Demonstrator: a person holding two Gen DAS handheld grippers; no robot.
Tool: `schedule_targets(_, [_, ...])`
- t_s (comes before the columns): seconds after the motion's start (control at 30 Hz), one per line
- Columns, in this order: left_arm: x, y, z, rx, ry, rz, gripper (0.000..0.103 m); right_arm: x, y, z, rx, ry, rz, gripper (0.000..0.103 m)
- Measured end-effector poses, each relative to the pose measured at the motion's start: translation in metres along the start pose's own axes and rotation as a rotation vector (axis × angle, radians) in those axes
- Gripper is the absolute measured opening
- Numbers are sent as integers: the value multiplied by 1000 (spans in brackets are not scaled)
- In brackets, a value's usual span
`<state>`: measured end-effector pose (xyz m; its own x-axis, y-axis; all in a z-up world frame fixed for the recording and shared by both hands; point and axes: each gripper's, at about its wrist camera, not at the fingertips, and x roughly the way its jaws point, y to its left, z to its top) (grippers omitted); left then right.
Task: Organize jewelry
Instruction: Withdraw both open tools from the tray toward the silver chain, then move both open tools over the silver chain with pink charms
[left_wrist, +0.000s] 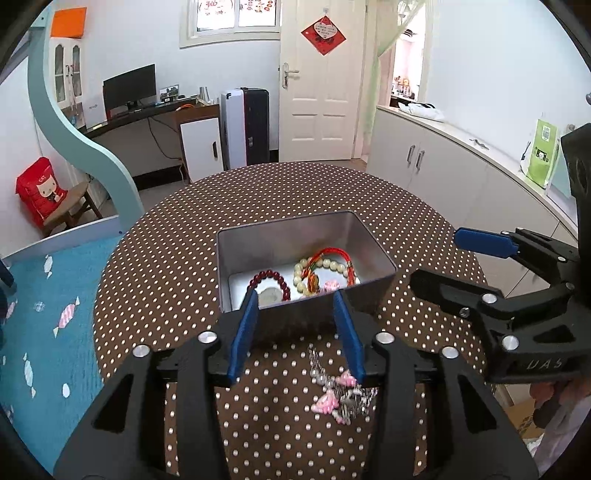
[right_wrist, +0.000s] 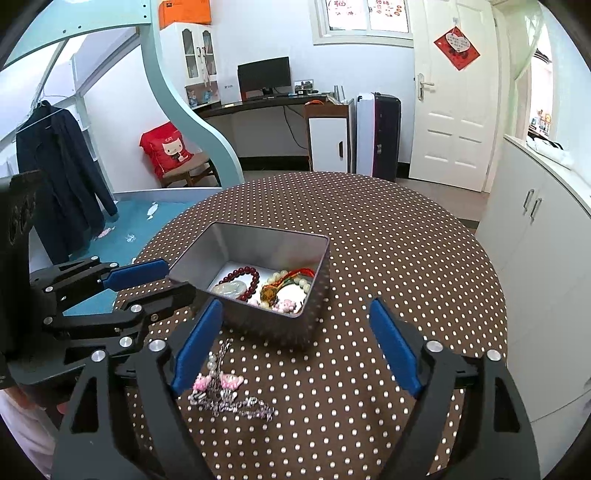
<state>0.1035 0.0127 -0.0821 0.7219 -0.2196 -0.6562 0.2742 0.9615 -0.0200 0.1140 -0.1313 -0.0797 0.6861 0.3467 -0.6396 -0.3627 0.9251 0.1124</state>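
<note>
An open silver tin (left_wrist: 288, 221) stands in the middle of the round table. Inside lie a dark red bead bracelet (left_wrist: 271, 280), a cream bead bracelet (left_wrist: 325, 264), a red cord (left_wrist: 332, 254) and a pink charm (left_wrist: 332, 285). A silver chain with pink charms (left_wrist: 338, 393) lies on the cloth in front of the tin, partly under my left gripper's right finger. My left gripper (left_wrist: 295, 297) is open just short of the tin's near wall, holding nothing. My right gripper (right_wrist: 293, 302) is open wide, also facing the tin (right_wrist: 266, 230), with the chain (right_wrist: 225, 393) by its left finger.
The table wears a brown polka-dot cloth (right_wrist: 388, 258). White cabinets (right_wrist: 535, 229) run along the right, close to the table edge. A blue patterned surface (left_wrist: 44, 314) lies left of the table. Each gripper shows in the other's view, the left gripper (right_wrist: 177, 280) beside the tin's left corner.
</note>
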Motion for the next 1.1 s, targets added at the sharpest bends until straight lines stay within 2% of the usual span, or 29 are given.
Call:
schedule_targets(0.2, [-18,-2,-16,17,-13,-11,51,-12,-4,-17,21,8,-17,85])
schedule_targets(0.57, [-9,-17,-61,38,76,-71,50,-12,-9,-62,71,75,5,85])
schedule_targets(0.67, [-2,-24,-72,44,106,-84,41,-9,-8,-71,79,93,15,85])
schedule_targets(0.73, [2,-26,-77,42,117,-84,40,-9,-8,-74,79,100,22,85])
schedule_targets(0.83, [7,-28,-80,39,129,-96,33,-8,-4,-77,72,103,33,85])
schedule_targets(0.9, [12,-30,-83,47,143,-93,25,-9,-3,-76,67,104,37,85])
schedule_targets(1.1, [25,-32,-85,43,171,-80,13,-6,-3,-76,58,117,41,85])
